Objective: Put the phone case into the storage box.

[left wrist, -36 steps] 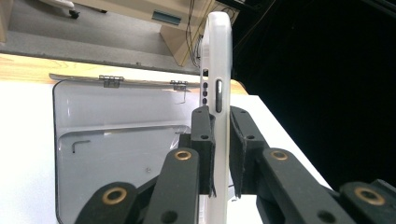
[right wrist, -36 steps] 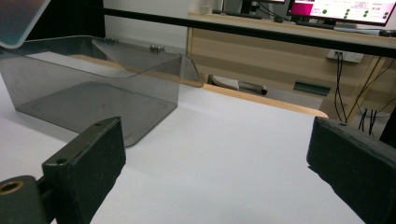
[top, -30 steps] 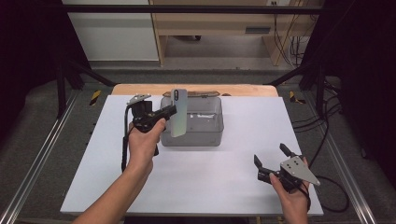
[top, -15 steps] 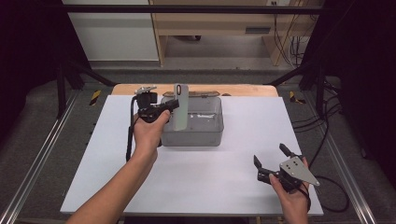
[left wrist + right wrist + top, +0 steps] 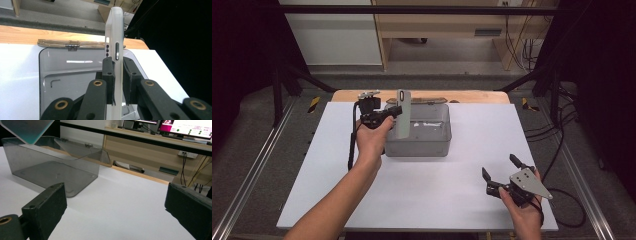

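Note:
A white-edged phone [image 5: 402, 115] stands upright, on edge, in my left gripper [image 5: 396, 111], whose jaws are shut on its lower part. It hangs over the left end of a clear grey plastic box [image 5: 418, 149] at the back middle of the table. In the left gripper view the pads clamp both faces of the phone [image 5: 115, 32] above the box floor [image 5: 65, 72]. My right gripper [image 5: 499, 166] rests low at the front right, open, nothing between its jaws. In the right gripper view, my right gripper [image 5: 116, 195] faces the box [image 5: 50, 170], and a corner of the phone [image 5: 27, 130] shows at top left.
The box's hinged lid [image 5: 71, 44] lies open behind it, over the wooden table edge [image 5: 472, 96]. A small hex key [image 5: 55, 82] lies on the box floor. The white board [image 5: 437, 200] covers the table; metal rails [image 5: 257, 170] run along both sides.
My left hand has carried the phone a little toward the far side, still over the box's left end. The right gripper has stayed where it was.

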A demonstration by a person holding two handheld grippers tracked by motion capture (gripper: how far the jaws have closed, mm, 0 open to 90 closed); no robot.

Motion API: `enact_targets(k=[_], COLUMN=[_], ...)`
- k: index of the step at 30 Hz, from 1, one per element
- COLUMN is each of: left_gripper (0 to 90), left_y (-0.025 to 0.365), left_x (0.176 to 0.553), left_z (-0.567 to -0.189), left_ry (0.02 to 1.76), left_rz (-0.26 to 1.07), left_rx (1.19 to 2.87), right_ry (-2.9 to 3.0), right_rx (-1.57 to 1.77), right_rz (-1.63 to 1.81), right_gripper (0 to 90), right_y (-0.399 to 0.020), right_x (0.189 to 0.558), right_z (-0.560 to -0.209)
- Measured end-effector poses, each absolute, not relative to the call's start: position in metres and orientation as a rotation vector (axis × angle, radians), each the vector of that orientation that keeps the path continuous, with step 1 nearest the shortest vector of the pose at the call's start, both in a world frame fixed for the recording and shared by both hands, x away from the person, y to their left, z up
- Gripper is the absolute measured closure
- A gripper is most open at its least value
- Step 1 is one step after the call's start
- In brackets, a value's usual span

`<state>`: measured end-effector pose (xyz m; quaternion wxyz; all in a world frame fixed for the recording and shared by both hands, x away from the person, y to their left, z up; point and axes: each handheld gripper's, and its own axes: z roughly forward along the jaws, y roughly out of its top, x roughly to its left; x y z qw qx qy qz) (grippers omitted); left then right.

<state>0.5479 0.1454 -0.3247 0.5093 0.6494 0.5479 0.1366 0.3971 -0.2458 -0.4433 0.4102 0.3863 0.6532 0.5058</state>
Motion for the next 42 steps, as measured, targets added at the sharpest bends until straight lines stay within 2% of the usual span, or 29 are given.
enact_targets(k=[42], left_gripper=[81.1], left_y=[0.147], left_x=[0.576], left_z=[-0.361], left_ry=[1.389], left_rz=[0.309], left_rx=[1.606], right_ry=[1.669], right_rx=[0.97], right_rz=[1.279], right_gripper=[3.9], right_y=[-0.244], right_x=[0.396], right_z=[-0.444])
